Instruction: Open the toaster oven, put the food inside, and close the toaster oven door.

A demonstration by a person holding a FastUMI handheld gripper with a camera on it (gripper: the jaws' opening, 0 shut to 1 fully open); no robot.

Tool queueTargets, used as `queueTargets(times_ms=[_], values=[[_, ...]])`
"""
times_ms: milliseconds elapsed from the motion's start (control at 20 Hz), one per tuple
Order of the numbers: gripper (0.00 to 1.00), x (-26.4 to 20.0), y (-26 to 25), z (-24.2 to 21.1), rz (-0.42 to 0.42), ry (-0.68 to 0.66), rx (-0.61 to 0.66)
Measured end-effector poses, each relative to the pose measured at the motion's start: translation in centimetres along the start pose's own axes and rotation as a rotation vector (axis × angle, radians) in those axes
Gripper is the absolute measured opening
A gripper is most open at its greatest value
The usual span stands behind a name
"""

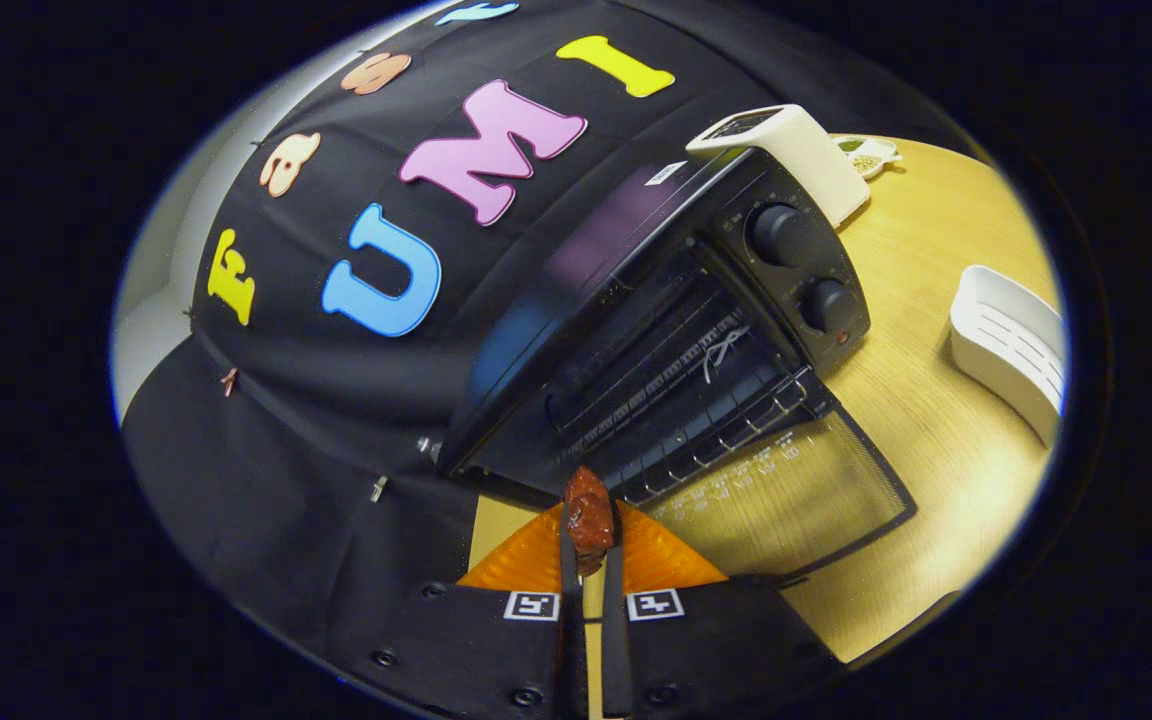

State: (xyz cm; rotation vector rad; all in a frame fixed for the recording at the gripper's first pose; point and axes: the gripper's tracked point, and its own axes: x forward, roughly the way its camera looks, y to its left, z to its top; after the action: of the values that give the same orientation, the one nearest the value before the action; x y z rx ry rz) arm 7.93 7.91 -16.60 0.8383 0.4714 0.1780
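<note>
Black metal toaster oven [676, 330] on the wooden table [936, 420], glass door [796, 490] already down. Small reddish-brown food piece [588, 518] pinched in the gripper [589, 560], just outside. Left: food in, door shut.

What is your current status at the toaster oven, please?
Gripper shut on reddish-brown food piece. Black toaster oven just ahead, glass door folded down open, wire rack bare. Nothing in the way.
</note>
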Motion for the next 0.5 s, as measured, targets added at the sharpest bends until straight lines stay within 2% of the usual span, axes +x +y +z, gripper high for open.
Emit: queueTargets(times_ms=[300, 500], values=[[0.10, 3.7, -0.3, 2.1, -0.033, -0.171, 0.043], [0.10, 5.8, -1.4, 1.1, -0.083, -0.181, 0.043]])
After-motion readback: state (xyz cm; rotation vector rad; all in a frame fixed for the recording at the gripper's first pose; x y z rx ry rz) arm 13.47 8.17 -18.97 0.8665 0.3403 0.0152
